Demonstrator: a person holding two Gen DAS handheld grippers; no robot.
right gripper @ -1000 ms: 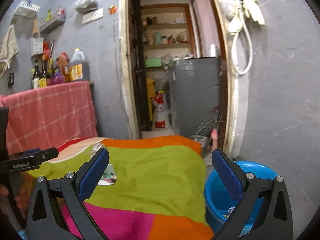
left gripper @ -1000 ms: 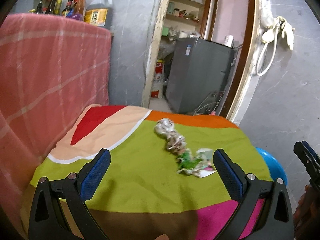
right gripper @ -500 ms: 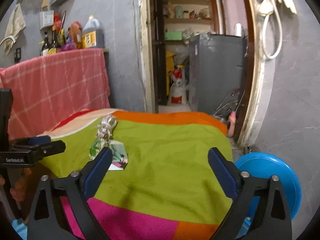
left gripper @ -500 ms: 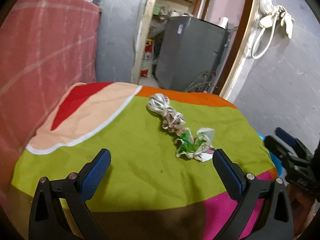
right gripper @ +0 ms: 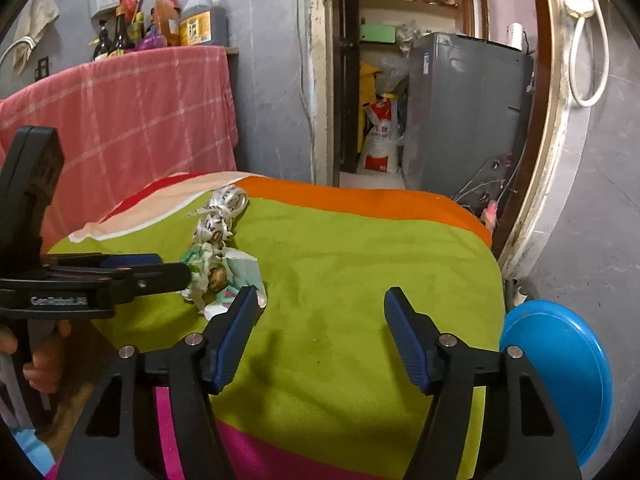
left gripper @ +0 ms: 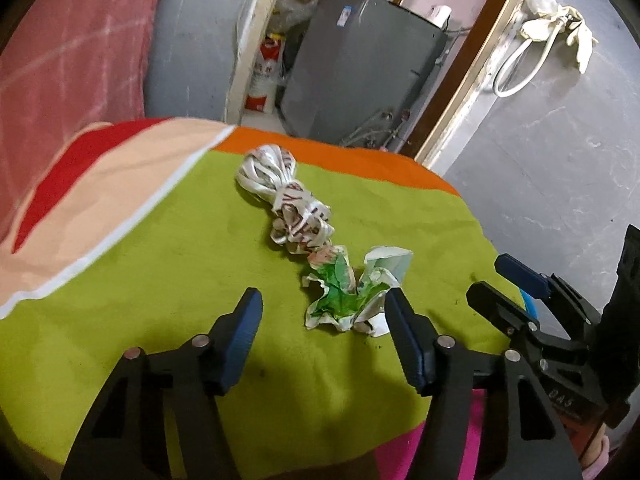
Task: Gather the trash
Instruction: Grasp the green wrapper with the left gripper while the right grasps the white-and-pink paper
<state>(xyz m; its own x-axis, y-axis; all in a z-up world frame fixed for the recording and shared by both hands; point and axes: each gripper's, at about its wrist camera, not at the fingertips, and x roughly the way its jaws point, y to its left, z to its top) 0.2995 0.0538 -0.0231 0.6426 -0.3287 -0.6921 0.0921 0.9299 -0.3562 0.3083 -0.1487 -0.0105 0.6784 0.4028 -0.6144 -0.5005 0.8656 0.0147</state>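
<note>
Green bedspread (left gripper: 168, 280), crumpled trash (left gripper: 344, 292) just ahead of half-spread, just-narrowing empty left tongs (left gripper: 322, 312); right tongs (right gripper: 320, 312) likewise, beside it.

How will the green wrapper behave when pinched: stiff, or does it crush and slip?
The green wrapper is crumpled thin film, so it will likely crush flat between pads and weigh little. Its glossy surface may slip. It lies against the white wrapper, so a push could drag both across the cloth.
</note>
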